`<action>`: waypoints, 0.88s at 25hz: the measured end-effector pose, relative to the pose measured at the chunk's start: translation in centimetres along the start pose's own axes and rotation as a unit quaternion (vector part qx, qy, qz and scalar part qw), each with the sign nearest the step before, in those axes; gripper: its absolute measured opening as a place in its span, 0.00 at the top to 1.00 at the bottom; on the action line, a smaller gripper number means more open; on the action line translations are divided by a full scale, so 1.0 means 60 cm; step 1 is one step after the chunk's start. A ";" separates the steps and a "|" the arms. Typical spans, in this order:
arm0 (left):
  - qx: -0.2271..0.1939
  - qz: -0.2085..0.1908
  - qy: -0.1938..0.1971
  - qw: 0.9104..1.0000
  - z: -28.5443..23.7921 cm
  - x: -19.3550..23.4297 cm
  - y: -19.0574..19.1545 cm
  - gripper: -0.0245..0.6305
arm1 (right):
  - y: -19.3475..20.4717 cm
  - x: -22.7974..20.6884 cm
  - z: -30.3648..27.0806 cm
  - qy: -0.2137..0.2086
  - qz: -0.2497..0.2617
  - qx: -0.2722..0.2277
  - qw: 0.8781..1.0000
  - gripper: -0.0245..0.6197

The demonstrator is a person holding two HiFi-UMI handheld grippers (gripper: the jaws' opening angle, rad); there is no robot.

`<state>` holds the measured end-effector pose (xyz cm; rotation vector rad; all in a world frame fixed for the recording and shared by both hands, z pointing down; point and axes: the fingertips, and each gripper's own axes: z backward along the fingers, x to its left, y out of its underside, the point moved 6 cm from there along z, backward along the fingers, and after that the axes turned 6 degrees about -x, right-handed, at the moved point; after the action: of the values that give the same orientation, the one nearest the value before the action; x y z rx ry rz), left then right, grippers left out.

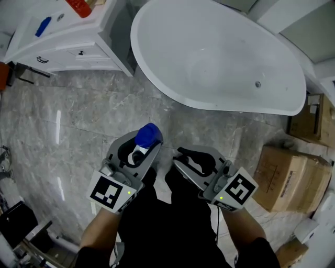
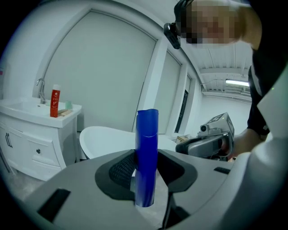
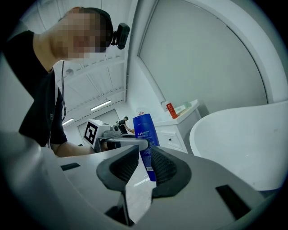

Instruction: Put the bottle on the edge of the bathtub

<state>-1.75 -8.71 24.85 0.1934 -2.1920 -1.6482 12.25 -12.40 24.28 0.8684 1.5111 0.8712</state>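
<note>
A blue bottle stands upright between the jaws of my left gripper, which is shut on it. In the left gripper view the bottle fills the gap between the dark pads. My right gripper hovers just to its right with a narrow gap between its jaws and nothing in them. In the right gripper view the bottle shows beyond that gap. The white bathtub lies ahead on the floor, its near rim a short way beyond both grippers.
A white vanity cabinet with a red tube on top stands left of the tub. Cardboard boxes sit on the grey marble floor at the right. A dark object lies at the lower left.
</note>
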 end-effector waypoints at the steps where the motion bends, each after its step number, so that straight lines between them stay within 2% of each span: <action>1: -0.001 -0.001 -0.004 1.000 0.001 0.007 0.009 0.72 | 0.013 -0.006 0.001 0.005 -0.002 0.003 1.000 0.81; 5: -0.004 -0.005 -0.012 1.000 -0.002 0.043 0.050 0.72 | 0.071 -0.050 0.000 0.019 -0.011 0.021 1.000 0.81; 10: 0.004 -0.028 -0.015 0.999 -0.015 0.098 0.145 0.72 | 0.152 -0.123 -0.038 0.025 0.000 0.021 0.999 0.82; 18: -0.004 -0.005 -0.041 0.999 -0.060 0.195 0.329 0.72 | 0.324 -0.217 -0.138 -0.016 0.019 0.056 0.998 0.82; 22: -0.011 -0.006 -0.050 0.999 -0.086 0.237 0.405 0.72 | 0.392 -0.273 -0.164 -0.020 0.032 0.062 0.997 0.82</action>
<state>-9.83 -10.86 52.22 0.1217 -2.2478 -1.7224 5.42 -16.85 53.43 1.0244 1.5214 0.8080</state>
